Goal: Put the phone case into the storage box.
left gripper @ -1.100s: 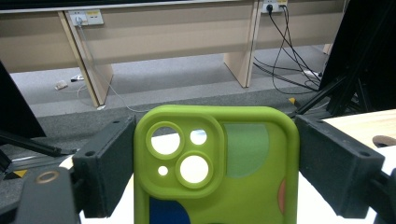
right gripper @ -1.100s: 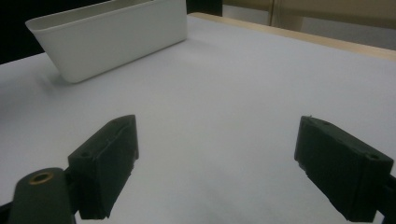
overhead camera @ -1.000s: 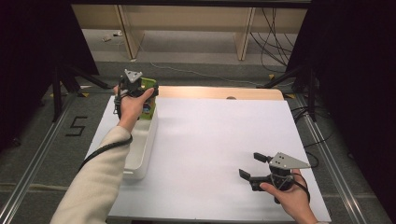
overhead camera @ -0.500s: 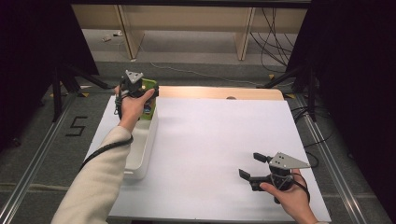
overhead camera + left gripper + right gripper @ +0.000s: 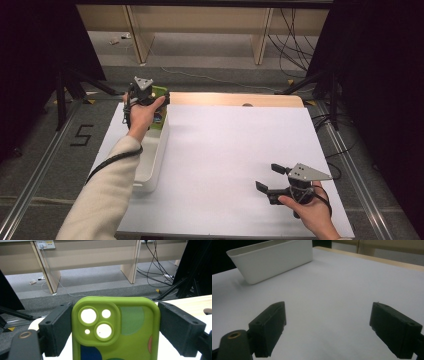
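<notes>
The left tool [image 5: 115, 322] is pinching a green phone case [image 5: 115, 332] by its two long edges, jaws flat against the sides, camera cutouts facing up toward the lens. From the high view that tool [image 5: 150, 97] sits at the far left corner of the table [image 5: 235, 150], with the case [image 5: 159, 102] right over the far end of the white bin [image 5: 150, 165]. Looks to me like the case is either just out of the bin or about to go in, so the trick is keeping the squeeze even; soft silicone bows and pops out if you pinch too hard. Keep it level and clear of the bin wall. The right tool [image 5: 272, 181] rests near right on the table, jaws spread, nothing between them.
</notes>
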`<state>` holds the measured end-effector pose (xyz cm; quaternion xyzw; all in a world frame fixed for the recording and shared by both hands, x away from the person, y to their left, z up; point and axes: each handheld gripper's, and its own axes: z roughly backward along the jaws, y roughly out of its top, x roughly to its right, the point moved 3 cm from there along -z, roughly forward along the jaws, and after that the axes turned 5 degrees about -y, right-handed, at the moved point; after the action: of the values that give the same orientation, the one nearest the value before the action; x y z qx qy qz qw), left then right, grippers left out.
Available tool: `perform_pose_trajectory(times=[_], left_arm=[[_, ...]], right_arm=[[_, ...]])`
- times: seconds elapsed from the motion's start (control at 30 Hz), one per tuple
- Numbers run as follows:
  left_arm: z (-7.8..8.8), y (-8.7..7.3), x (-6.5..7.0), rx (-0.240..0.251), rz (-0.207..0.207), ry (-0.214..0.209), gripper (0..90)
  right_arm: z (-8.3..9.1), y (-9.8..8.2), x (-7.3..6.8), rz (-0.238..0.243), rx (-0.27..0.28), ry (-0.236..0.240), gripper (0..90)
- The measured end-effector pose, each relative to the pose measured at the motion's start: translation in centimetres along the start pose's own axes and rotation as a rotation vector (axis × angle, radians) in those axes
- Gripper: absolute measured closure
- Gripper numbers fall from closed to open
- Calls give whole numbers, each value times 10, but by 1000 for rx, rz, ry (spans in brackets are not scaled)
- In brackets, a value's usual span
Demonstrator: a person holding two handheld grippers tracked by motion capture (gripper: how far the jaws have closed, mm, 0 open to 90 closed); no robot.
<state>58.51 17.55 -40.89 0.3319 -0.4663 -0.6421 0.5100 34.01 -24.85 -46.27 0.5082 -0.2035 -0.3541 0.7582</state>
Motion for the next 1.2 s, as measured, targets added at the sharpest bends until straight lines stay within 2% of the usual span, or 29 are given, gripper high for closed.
perform_pose_trajectory(times=[1.2], left_arm=[[4, -12, -4, -27, -4, 4, 158]], right_arm=[[-2, 0, -1, 0, -5, 3, 149]])
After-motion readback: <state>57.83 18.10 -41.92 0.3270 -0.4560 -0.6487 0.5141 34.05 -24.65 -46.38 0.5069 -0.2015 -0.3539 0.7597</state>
